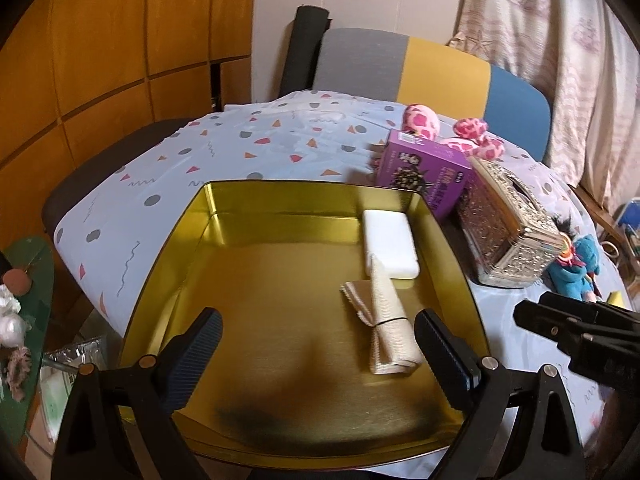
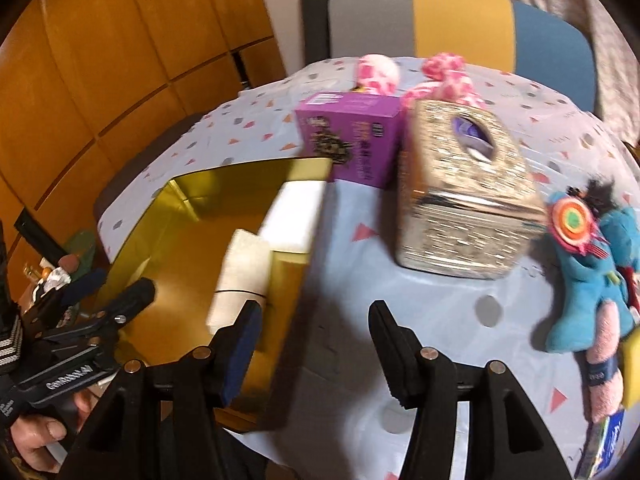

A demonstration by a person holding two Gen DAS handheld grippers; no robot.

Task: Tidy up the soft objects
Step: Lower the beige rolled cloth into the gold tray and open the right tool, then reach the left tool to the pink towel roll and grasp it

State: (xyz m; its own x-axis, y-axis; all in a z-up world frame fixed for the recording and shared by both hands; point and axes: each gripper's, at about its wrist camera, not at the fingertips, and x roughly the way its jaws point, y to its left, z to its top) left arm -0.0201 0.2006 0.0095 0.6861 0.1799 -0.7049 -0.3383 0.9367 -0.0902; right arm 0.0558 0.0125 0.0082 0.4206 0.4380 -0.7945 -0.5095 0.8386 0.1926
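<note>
Two soft things already lie in the gold tin: a white sponge against its far right corner and a rolled cloth, bound with a thin band, just in front of it and overlapping the sponge's near edge. By the look of it the job is partly done, since more soft things wait outside on the patterned tablecloth. A blue plush toy lies to the right of the silver tissue box, touching a pink plush piece and a yellow sponge at the frame edge, and a pink spotted plush toy sits behind the purple carton at the far side. The carton and tissue box look hard and probably stay put. The left gripper hangs over the tin with its jaws spread wide and nothing between them; the rolled cloth lies just inside the right jaw, but the jaw does not seem to be pressing on it. The right gripper hovers above the tin's right wall and bare tablecloth, jaws partly spread and empty, touching nothing. The blue toy, near it on the right, seems the likeliest next pick.
</note>
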